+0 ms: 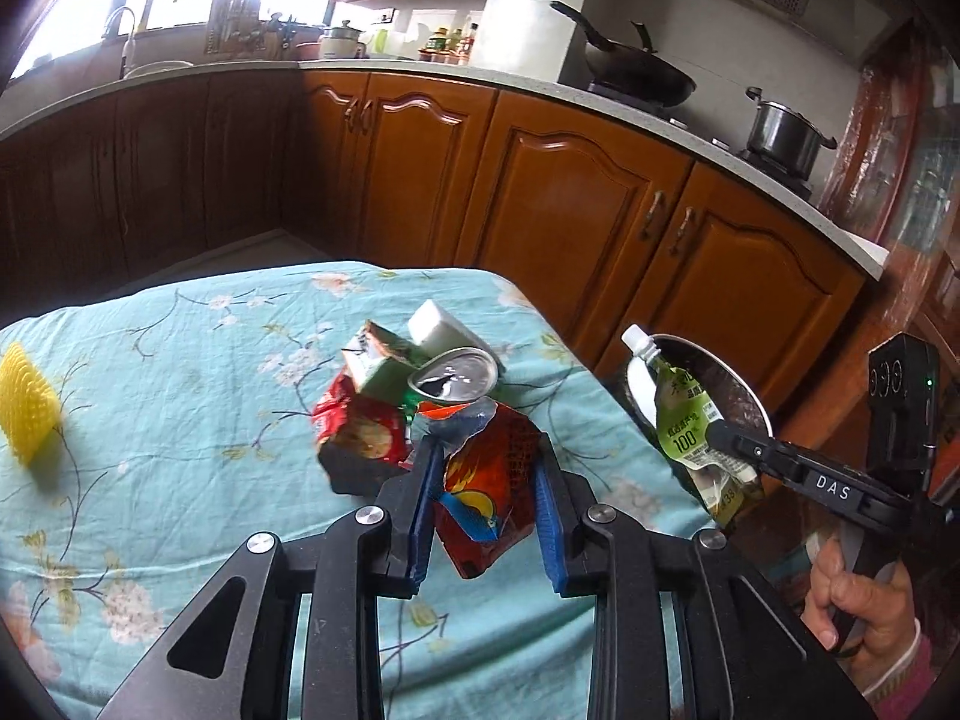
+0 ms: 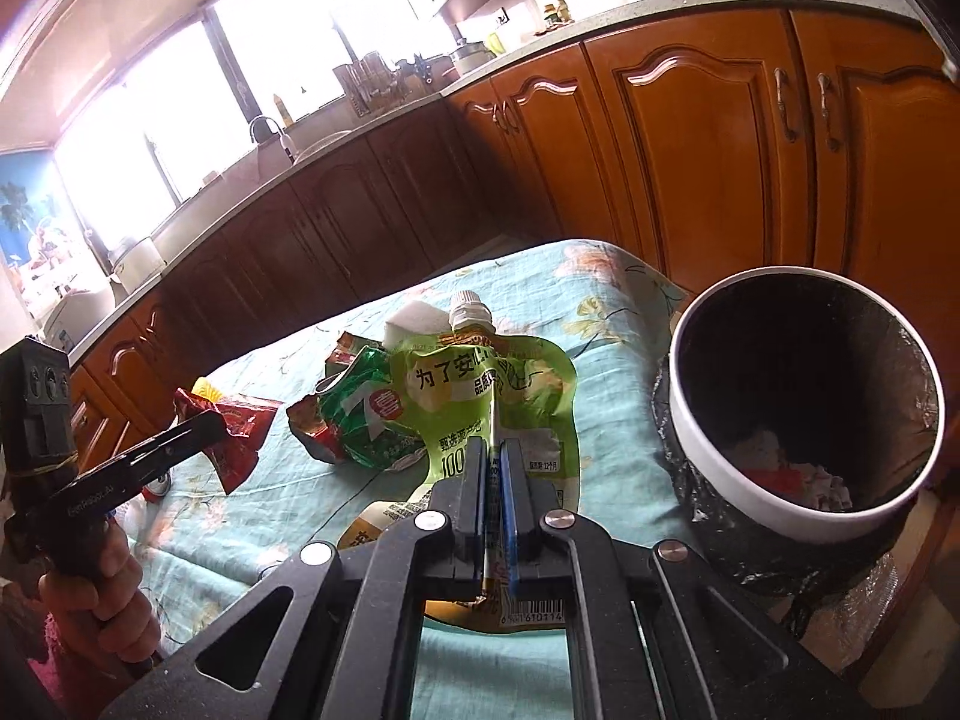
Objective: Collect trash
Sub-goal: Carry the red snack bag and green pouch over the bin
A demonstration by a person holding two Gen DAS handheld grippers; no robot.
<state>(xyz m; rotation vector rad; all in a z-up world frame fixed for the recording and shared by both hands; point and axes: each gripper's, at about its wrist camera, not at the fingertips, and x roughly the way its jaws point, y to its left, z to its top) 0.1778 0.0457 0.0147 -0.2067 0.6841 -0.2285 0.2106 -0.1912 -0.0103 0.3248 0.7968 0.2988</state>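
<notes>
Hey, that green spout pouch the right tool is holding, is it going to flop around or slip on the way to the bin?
Likely floppy: the green spout pouch is crumpled film, pinched at one fold by the right tool, so it may droop. Probably light, since it looks flattened and empty. Its glossy surface could slide, so keep the grip firm until over the trash bin.

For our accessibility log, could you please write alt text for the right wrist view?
The right gripper, shut on a green spouted drink pouch, holds it above a floral tablecloth beside a white-rimmed trash bin. At left, the left gripper grips a red snack wrapper.
</notes>
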